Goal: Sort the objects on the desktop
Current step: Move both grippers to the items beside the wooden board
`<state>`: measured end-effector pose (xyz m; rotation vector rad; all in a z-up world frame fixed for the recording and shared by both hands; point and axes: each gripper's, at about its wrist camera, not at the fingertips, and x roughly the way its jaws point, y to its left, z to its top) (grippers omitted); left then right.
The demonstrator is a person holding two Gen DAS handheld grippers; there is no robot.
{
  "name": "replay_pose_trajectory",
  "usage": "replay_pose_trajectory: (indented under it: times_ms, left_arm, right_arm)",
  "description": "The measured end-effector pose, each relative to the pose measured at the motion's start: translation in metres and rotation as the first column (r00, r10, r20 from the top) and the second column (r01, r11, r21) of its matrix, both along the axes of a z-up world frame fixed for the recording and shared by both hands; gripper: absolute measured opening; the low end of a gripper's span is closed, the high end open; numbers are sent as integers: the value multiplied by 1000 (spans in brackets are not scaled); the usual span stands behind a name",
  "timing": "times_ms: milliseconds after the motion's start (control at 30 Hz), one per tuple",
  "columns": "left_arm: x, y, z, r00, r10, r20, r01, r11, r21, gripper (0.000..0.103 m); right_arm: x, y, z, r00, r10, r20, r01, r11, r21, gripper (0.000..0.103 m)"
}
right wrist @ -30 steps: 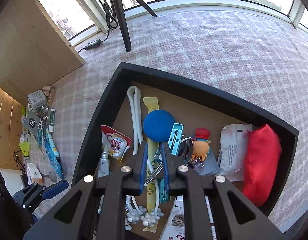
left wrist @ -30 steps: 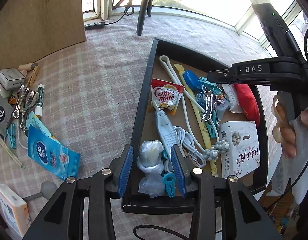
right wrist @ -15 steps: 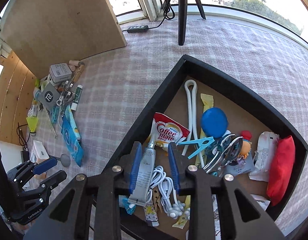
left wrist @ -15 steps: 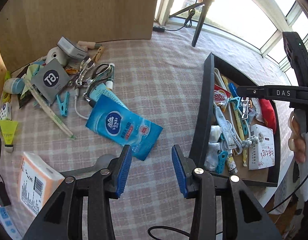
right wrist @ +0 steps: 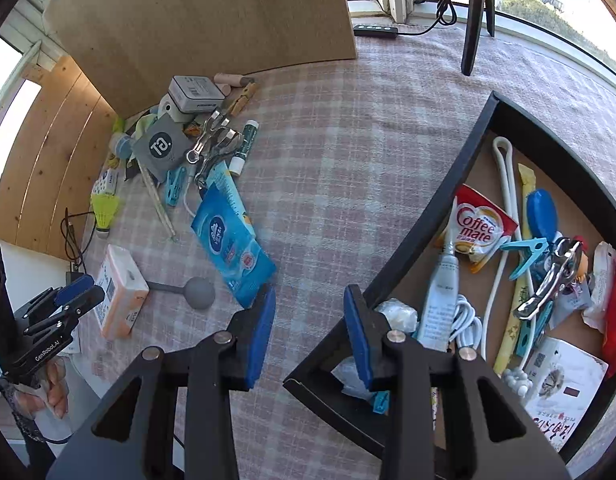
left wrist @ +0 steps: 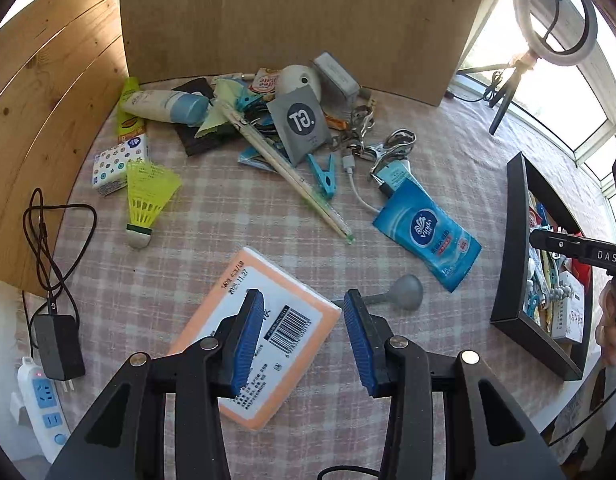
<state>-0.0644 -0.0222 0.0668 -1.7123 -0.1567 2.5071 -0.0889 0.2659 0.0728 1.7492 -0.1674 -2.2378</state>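
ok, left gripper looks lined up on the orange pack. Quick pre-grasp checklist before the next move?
1. Left gripper empty, jaws apart: ok.
2. Target in line: orange rectangular tissue pack with barcode label lies flat under the left gripper: ok.
3. Jaw span against pack width: cannot tell, since the pack sits diagonal to the jaws.
4. Clutter near target: grey round-headed spoon-like tool lies close beside the pack's corner: not ok.
5. Right gripper empty, its jaws having just opened, over the black tray's rim: ok.
6. Room in the tray: crowded, little bare floor: not ok.
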Motion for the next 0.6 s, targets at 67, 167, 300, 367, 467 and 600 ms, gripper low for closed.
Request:
replay_pose_trajectory:
  times_ms: [67, 167, 300, 367, 467, 600]
  left_arm:
    - [-10, -10, 3, 1000, 7, -10, -7, 1000, -7, 40]
    - [-30, -19, 11, 1000, 5, -24, -5, 1000, -2, 40]
    - [-66, -22, 25, 999, 2, -49, -3, 1000, -5, 43]
    - [-89, -22, 31, 999, 4, -53, -4, 1000, 6, 45]
    - [-124, -19, 35, 998, -2, -56, 2, 1000, 2, 46]
    - [-168, -19, 25, 1000, -1, -27, 1, 1000, -8, 47]
  right_arm:
    - [-3, -16, 1, 1000, 16, -11, -16, 1000, 3, 35]
    - [-15, -42, 8, 998, 47, -31, -47, 999, 11, 35]
    - [-43, -80, 28, 990, 104, -91, -101, 994, 39, 39]
    - [-63, -98, 38, 984, 130, -124, -125, 991, 47, 41]
    - [-94, -127, 43, 976, 163, -143, -157, 986, 52, 44]
    - [-128, -171, 31, 962, 233, -139, -223, 971, 84, 46]
